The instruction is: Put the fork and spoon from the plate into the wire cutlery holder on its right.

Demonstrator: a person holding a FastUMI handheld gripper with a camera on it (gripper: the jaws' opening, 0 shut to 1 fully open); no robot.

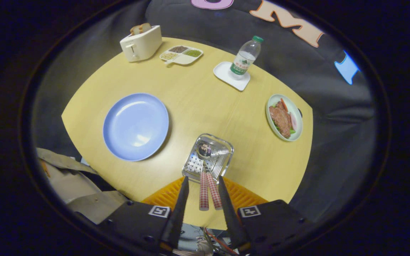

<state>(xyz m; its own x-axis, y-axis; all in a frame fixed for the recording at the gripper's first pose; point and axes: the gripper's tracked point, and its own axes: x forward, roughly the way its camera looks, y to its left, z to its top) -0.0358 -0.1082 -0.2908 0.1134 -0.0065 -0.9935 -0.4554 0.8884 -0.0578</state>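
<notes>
Your gripper hung with fingers apart, touching neither checked handle between them. The fork and spoon stood in the wire cutlery holder near the table's front edge; the fork's tines were hard to make out. The blue plate lay to its left.

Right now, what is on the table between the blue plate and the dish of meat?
In the gripper view, the wire cutlery holder stands between the blue plate and the meat dish, ahead of the open tongs.
</notes>
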